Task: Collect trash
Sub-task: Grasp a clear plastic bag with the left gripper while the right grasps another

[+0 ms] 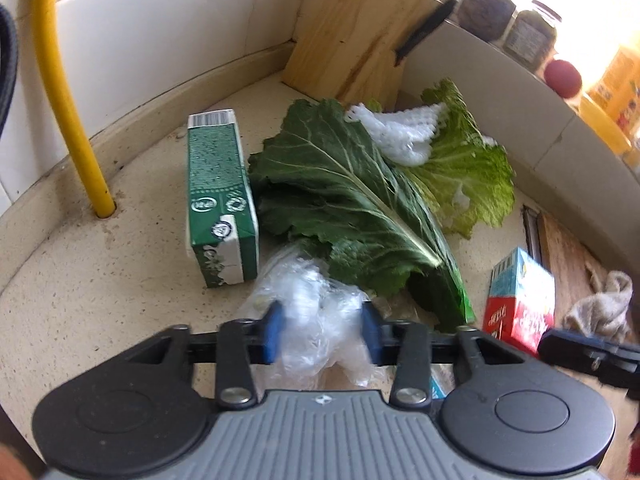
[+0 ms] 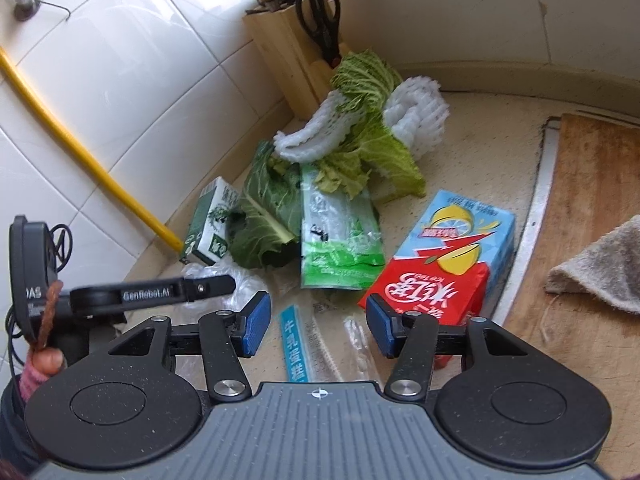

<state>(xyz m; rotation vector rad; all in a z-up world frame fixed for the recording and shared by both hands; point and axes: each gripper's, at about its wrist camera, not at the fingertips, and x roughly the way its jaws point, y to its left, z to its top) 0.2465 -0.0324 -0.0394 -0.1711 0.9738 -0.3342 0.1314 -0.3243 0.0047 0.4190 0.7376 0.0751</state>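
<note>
Left gripper point(image 1: 322, 330): blue pads on either side of a crumpled clear plastic wrap point(image 1: 316, 300), jaws partly closed around it; motion blur there, so whether the pads actually press the plastic cannot be told. The wrap lies on the speckled beige countertop point(image 1: 100, 300).

Right gripper point(image 2: 318, 326): jaws spread wide, nothing between the pads, held above a clear wrapper with a blue printed strip point(image 2: 296, 350) lying flat on the counter. Just beside its right pad, a red-and-blue drink carton point(image 2: 444, 264) lies on its side.

Next out: a green drink carton point(image 1: 218, 196) lying flat, near a yellow pipe point(image 1: 68, 96) that enters the counter. A dark green leaf point(image 1: 344, 200) lies right of that carton, close against it. In the right wrist view, a green-and-clear plastic bag point(image 2: 340, 236) rests partly on the leaf.

Farther: paler cabbage leaves point(image 1: 468, 168) with white foam fruit netting point(image 1: 396, 132) on top of them.

Back corner: wooden knife block point(image 2: 288, 56) against the white tiled wall, black-handled scissors point(image 2: 320, 20) standing in it.

Right edge: wooden cutting board point(image 2: 592, 208) with a grey cloth point(image 2: 600, 268) on it.
</note>
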